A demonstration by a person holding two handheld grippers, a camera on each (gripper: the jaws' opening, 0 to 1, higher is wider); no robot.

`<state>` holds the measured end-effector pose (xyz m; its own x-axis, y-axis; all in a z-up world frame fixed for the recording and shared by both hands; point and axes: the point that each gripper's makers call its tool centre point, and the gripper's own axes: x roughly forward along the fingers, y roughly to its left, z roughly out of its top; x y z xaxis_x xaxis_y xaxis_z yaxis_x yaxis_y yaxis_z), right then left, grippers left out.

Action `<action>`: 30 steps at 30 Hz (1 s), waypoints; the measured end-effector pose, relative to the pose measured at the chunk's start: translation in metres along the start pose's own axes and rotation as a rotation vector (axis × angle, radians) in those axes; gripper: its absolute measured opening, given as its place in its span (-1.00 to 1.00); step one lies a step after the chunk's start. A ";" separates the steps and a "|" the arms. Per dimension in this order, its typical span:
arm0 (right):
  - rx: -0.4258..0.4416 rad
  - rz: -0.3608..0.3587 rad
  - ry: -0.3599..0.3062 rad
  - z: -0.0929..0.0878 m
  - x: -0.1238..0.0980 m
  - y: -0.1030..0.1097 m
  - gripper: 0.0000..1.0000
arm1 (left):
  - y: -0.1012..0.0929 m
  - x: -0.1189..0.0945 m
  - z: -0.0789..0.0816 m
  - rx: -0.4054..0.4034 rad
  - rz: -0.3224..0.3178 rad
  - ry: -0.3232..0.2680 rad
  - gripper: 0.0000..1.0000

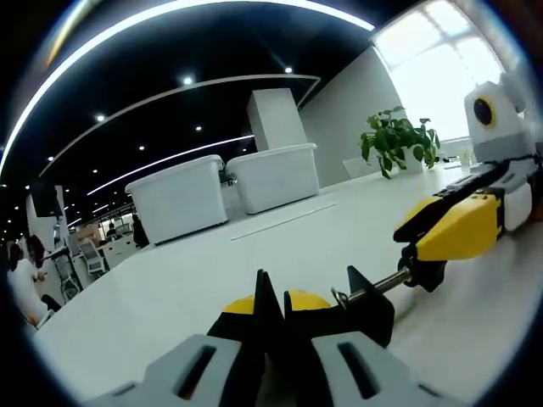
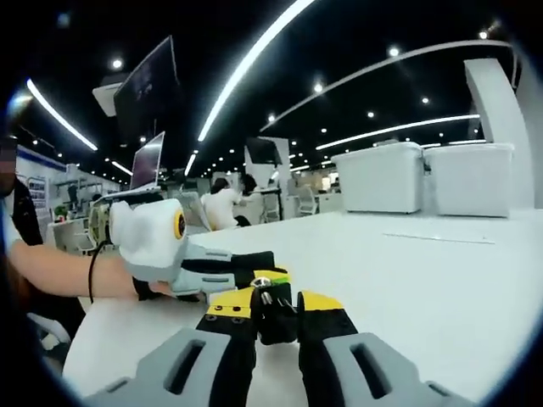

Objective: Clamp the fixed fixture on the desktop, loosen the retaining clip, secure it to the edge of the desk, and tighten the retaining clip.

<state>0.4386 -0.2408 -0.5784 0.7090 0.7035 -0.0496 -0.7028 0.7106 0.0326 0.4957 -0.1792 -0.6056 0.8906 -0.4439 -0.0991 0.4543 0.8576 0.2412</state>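
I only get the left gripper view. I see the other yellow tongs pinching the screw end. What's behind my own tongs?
Observer: In the right gripper view, a bare forearm reaches in from the side, holding the left gripper closed on the fixture.
Operator: Is anything sitting further back?
Observer: An open laptop stands beyond that arm.
Operator: And up high?
Observer: A dark monitor hangs from the ceiling.
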 end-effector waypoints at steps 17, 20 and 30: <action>-0.636 -0.068 0.011 0.002 0.005 0.016 -0.67 | 0.002 0.000 0.000 -0.003 0.004 0.002 -0.82; -0.716 -0.074 0.021 0.001 0.006 0.018 -0.67 | 0.002 0.000 0.000 -0.004 0.004 0.002 -0.82; -0.869 -0.100 0.052 -0.002 0.007 0.019 -0.66 | 0.001 0.000 0.000 -0.005 0.003 0.002 -0.81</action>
<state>0.4298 -0.2227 -0.5797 0.7809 0.6219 -0.0580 -0.4482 0.4933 -0.7455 0.4964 -0.1781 -0.6057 0.8920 -0.4408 -0.1004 0.4517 0.8601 0.2371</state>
